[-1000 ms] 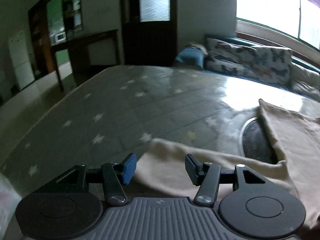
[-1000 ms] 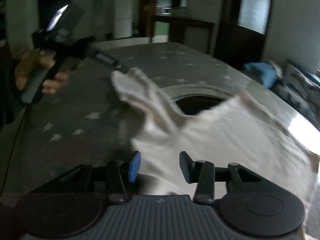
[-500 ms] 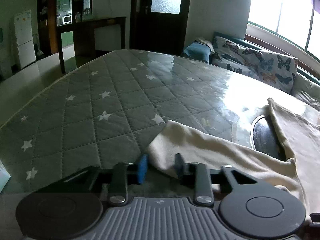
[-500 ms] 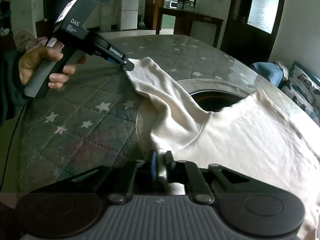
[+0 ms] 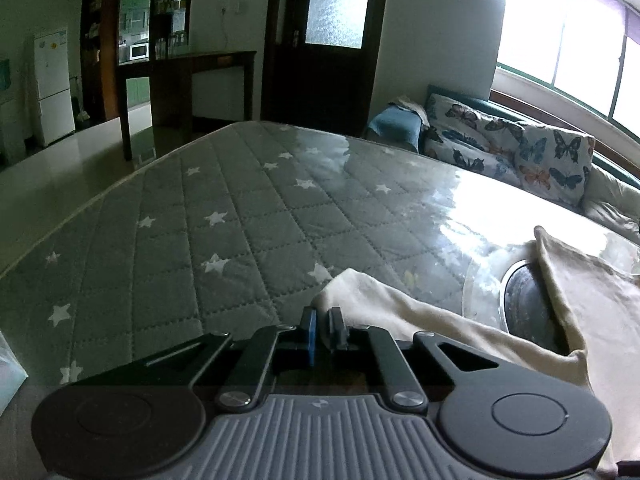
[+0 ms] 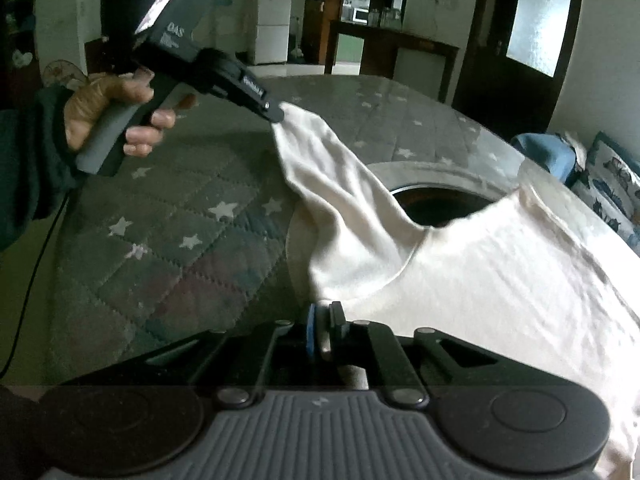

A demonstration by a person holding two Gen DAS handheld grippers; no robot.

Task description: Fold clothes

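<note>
Status: cream shirt (image 6: 500, 280) lies spread on the quilted star-pattern surface (image 5: 224, 248), which appears to be a mattress or padded desk cover; cannot tell which. Part of the shirt drapes over a round dark opening (image 6: 436, 204) w/ a pale rim.

Left tongs (image 5: 323, 330): jaws have just been closing, now pinching the sleeve end (image 5: 352, 284). In the right wrist view the left tongs (image 6: 276, 114) hold that sleeve lifted off the surface, fabric stretched toward the body of the shirt. The person's hand (image 6: 116, 116) grips the handle.

Right tongs (image 6: 323, 330): jaws have just been closing, now pinching the near edge of the shirt, approx. where the sleeve meets the body.

Step in hand (judgement): both grips set, sleeve fold inward not yet done.

Risks from here:
- Thin bite. Both tongs hold only an edge of cloth. A fast or long pull could slip the fabric out, esp. at the sleeve end.
- Uneven pull. If one hand leads, the sleeve will likely twist and the fold line will skew.
- Snag or sag. Cloth over the round opening has no support; dragging across the rim may catch it or let it dip in.
- Glossy surface. The shirt body may slide along w/ the pull instead of staying put, so the fold would land off-centre.
</note>
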